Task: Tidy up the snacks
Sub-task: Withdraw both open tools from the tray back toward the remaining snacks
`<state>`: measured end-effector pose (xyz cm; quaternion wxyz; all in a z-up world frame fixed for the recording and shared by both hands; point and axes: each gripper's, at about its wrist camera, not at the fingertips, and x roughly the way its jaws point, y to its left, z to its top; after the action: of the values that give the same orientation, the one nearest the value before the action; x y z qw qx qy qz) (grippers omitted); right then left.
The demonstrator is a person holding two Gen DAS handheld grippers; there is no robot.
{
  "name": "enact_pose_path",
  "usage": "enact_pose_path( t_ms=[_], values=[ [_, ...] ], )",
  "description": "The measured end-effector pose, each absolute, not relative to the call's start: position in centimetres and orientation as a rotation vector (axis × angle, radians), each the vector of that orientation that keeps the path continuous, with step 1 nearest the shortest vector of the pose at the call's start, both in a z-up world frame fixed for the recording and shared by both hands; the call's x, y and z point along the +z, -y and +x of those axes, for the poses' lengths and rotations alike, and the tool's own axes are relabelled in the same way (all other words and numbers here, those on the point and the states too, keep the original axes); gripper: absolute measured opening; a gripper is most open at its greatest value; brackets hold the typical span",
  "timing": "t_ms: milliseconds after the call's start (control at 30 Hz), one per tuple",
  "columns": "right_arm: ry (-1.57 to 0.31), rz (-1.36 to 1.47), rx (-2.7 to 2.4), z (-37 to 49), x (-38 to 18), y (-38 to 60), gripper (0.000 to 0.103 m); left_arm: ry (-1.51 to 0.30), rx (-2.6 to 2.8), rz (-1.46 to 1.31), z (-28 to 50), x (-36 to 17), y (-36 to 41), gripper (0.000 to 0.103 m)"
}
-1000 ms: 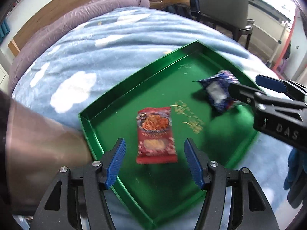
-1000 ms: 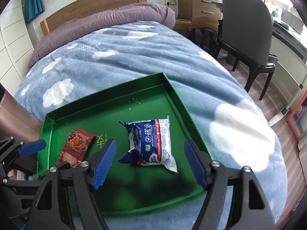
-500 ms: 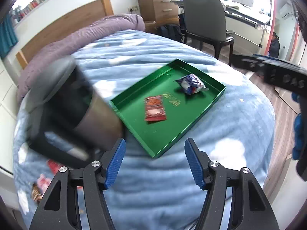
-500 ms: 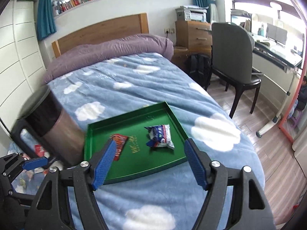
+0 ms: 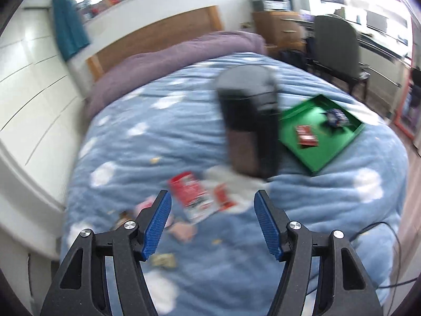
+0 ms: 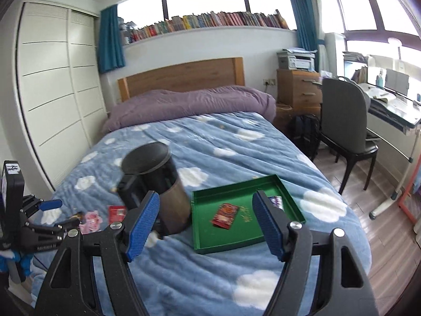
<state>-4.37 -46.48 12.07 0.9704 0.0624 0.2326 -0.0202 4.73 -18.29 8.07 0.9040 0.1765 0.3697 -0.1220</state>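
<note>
Both grippers have pulled back from the tray — red packet and blue one left lying in it — and the left gripper, jaws spread and empty like the right gripper's, now faces loose snacks on the bed, likely next.

The blanket is soft, fuzzy cloth. The green tray looks smooth and a bit shiny. The red snack packet is glossy. The headboard is smooth wood. The gripper pads are bumpy blue plastic.
</note>
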Motion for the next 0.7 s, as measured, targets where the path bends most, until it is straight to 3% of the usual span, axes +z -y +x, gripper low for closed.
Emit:
enact_pose_path(
  t_ms=[333,700],
  values=[
    [-0.482,0.102,0.07,-4.1,10.8,37.8,0.103,-0.863,-0.024,0.172,3.8,4.3,3.1,0.06],
    [-0.604,0.068,0.157,-1.1,5.5,29.5,0.103,-0.98,0.015,0.067,2.7,-1.8,-2.7,0.06]
  ],
)
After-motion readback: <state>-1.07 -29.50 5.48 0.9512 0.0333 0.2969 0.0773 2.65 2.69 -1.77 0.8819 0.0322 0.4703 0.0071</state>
